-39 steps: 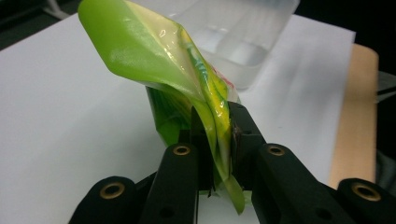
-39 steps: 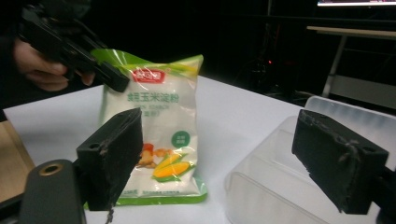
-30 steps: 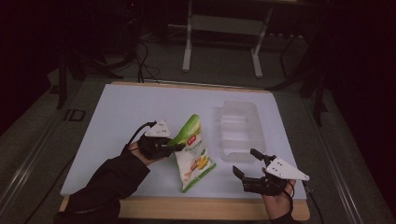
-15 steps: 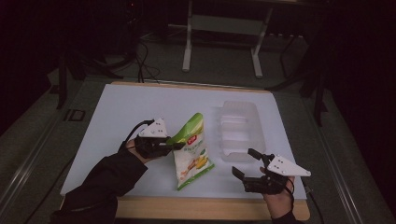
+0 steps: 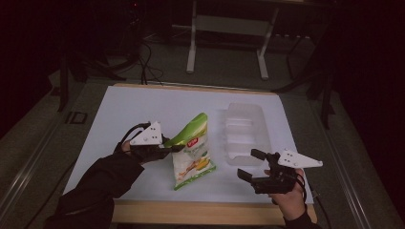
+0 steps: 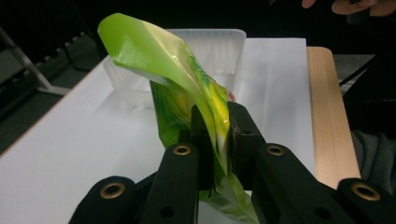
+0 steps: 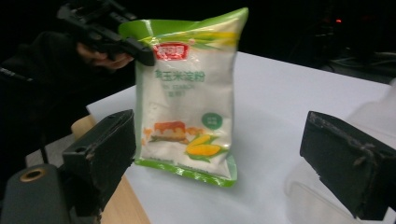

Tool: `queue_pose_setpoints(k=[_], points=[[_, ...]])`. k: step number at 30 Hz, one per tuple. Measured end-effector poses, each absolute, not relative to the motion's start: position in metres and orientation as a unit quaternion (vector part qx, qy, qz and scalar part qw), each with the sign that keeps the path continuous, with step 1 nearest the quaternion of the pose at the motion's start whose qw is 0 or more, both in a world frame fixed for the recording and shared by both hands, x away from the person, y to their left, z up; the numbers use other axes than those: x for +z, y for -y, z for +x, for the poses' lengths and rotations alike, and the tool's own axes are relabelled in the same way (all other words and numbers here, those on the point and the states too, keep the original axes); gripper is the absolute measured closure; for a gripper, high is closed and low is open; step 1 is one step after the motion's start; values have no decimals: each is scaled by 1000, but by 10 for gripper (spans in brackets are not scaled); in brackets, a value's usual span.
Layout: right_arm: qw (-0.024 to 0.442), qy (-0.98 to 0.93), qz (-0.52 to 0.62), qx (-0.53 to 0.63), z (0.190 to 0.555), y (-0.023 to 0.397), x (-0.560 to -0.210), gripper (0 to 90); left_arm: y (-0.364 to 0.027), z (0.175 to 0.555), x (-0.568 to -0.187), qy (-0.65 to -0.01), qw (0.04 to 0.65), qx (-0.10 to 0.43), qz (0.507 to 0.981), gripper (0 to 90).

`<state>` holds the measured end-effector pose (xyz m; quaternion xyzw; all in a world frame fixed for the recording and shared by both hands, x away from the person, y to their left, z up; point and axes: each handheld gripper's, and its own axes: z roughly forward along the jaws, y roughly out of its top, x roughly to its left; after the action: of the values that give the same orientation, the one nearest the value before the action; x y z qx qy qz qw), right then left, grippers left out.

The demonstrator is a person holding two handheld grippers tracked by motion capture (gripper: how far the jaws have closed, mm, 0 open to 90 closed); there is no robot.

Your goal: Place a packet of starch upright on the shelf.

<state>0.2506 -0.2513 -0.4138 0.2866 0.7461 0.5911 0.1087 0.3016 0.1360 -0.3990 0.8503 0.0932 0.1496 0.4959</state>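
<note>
Left gripper [image 5: 167, 149] clamped on the green top edge of the bag [image 5: 193, 152], jaws pinching the film. Bag stands upright on its bottom edge on the white desk [image 5: 143, 109], near the front edge, about mid-width. Clear plastic tray [image 5: 246, 133] just right of it, toward the right edge. Right gripper [image 5: 248, 164] jaws wide apart, nothing between them, near the front right corner, facing the bag.

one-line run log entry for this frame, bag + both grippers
left gripper: shut on bag top edge | bag: upright, bottom on table | right gripper: open, empty, beside bag | tray: behind bag
</note>
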Motion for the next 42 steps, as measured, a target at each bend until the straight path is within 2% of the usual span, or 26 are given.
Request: queue_pose_setpoints(k=[2,8,9,14,17,19,21,24,27,32,37,42], points=[[97,-746,281,596,253,250,-410,104,-136,301,-398,-84,499,149,850,836],[107,-749,265,597,259,247,-398,108,-135,297,-396,-67,506,141,848,836],[104,-752,244,603,267,245,-388,153,-133,294,-393,-56,512,136,846,836],[126,-760,221,598,283,244,-378,203,-133,289,-387,-37,521,131,843,836],[108,-764,210,601,295,242,-375,232,-132,287,-385,-25,524,133,841,836],[79,-768,202,603,301,240,-373,238,-131,284,-382,-13,527,132,839,837],[58,-775,199,597,306,236,-372,309,-130,283,-380,-8,530,128,839,837],[40,-780,200,592,311,228,-374,355,-128,280,-379,0,530,129,838,837],[22,-784,193,589,316,218,-377,354,-125,277,-377,11,530,135,837,837],[-19,-792,170,586,319,200,-380,303,-121,275,-375,23,531,130,837,837],[-37,-807,142,572,318,188,-382,321,-119,274,-375,24,529,127,838,837],[-46,-822,119,555,320,183,-383,458,-119,274,-376,22,529,129,838,838]])
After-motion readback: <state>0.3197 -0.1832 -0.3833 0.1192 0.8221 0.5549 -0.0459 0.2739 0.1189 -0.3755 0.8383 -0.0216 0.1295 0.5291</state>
